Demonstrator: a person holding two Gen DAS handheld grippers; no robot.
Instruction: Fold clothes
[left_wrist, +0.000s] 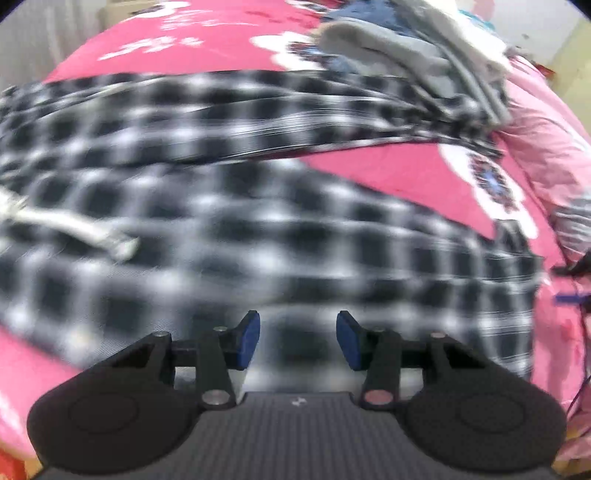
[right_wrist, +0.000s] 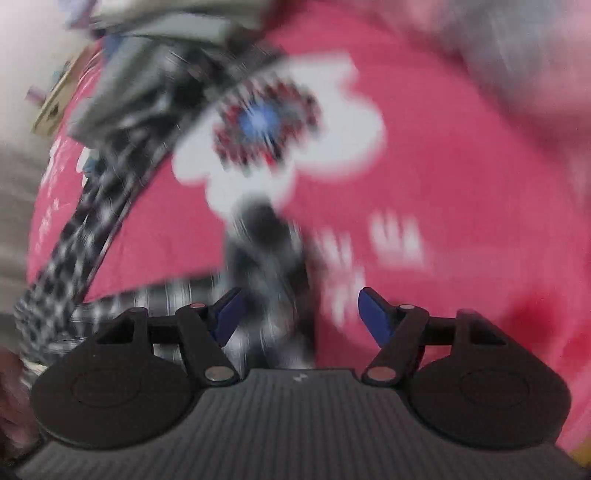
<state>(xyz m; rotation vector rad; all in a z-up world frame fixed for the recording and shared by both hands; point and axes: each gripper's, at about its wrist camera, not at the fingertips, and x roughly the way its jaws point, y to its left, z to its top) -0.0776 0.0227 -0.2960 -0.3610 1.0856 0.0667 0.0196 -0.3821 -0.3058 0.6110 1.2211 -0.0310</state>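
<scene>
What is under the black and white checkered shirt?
The checkered shirt lies on a pink flowered bedspread, which shows around its edges. Whatever sits directly beneath the shirt's middle is covered, so I cannot tell.

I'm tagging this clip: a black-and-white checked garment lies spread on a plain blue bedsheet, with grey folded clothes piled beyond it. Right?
Not quite. The bedsheet is pink with white flower prints, not plain blue, as the left wrist view shows. The rest holds: the black-and-white checked garment lies spread on it, with grey folded clothes piled beyond it.
</scene>
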